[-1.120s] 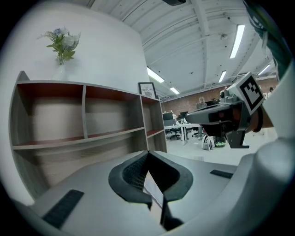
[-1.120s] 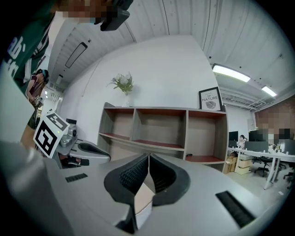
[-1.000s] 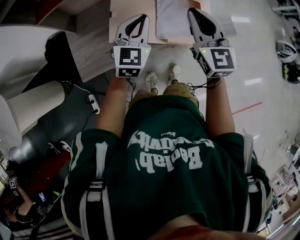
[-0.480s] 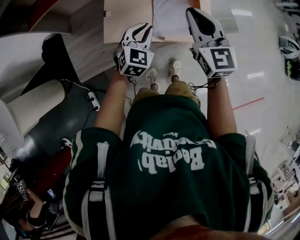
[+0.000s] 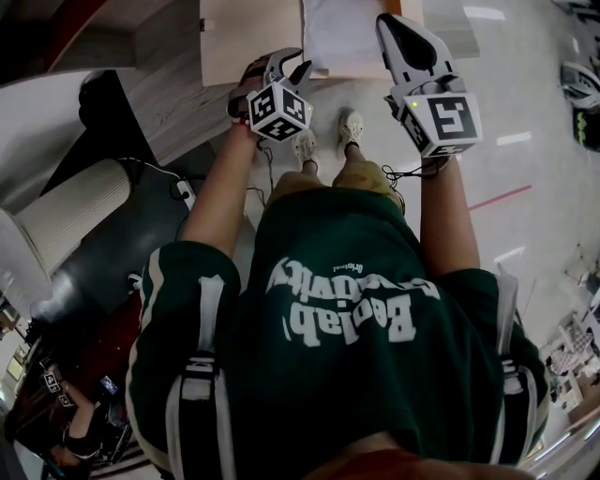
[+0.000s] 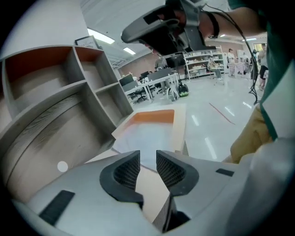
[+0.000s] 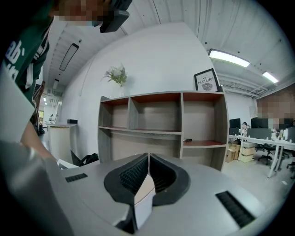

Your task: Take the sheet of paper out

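A white sheet of paper (image 5: 339,33) lies on a low beige table (image 5: 244,42) in front of the person's feet. In the left gripper view the sheet (image 6: 147,136) covers the tabletop, with an orange strip at its far end. My left gripper (image 5: 286,68) tilts down over the table's near edge. Its jaws (image 6: 147,161) are opening, with a gap and nothing between them. My right gripper (image 5: 392,26) hovers at the sheet's right side, pointing almost level. In its own view the right gripper (image 7: 148,159) is shut, with nothing held.
A grey shelf unit with open compartments (image 7: 161,124) stands beyond the table and shows at the left gripper view's left (image 6: 60,97). A white round pillar (image 5: 66,220) and a power strip (image 5: 183,195) are on the floor at the left. The person's shoes (image 5: 325,141) stand by the table.
My left gripper has dropped toward the table's edge, rolled and tipped downward, and its jaws have parted. The right gripper has sunk slightly and stays shut.
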Tool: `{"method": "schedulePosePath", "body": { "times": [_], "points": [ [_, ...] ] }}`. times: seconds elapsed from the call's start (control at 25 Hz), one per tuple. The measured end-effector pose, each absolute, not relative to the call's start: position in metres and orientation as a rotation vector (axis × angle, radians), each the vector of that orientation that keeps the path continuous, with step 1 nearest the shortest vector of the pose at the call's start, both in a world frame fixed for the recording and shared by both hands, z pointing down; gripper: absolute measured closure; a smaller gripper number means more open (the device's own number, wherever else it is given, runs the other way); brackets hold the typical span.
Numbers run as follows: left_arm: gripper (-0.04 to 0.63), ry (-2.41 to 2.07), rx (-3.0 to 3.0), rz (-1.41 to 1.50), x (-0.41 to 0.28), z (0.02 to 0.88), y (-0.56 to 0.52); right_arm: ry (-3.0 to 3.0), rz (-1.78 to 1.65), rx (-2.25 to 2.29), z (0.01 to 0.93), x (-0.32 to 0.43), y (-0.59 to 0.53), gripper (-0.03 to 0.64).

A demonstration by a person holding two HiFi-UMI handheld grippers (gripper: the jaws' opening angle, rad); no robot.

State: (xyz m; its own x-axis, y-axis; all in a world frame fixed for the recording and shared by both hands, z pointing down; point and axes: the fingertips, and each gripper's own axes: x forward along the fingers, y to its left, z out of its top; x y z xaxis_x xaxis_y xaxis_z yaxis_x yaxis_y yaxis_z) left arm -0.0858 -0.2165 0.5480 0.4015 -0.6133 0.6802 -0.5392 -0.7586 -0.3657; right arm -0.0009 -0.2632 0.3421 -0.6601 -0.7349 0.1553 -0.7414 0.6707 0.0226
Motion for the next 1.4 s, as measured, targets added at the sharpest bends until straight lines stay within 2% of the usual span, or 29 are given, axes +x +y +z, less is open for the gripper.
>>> {"method": "schedulePosePath", "body": {
  "times": [0.64,1.4],
  "points": [
    [0.386,0.703,-2.282,-1.538,-0.071,0.644,-0.221,-2.666,0.062,1.195,0.365,0.001,-0.273,0.581],
    [0.377,0.826,-2.053,-1.541,-0.076,0.659,-0.250,-2.650,0.101,1.174,0.385,0.007,-0.275,0.581]
  ]
}}
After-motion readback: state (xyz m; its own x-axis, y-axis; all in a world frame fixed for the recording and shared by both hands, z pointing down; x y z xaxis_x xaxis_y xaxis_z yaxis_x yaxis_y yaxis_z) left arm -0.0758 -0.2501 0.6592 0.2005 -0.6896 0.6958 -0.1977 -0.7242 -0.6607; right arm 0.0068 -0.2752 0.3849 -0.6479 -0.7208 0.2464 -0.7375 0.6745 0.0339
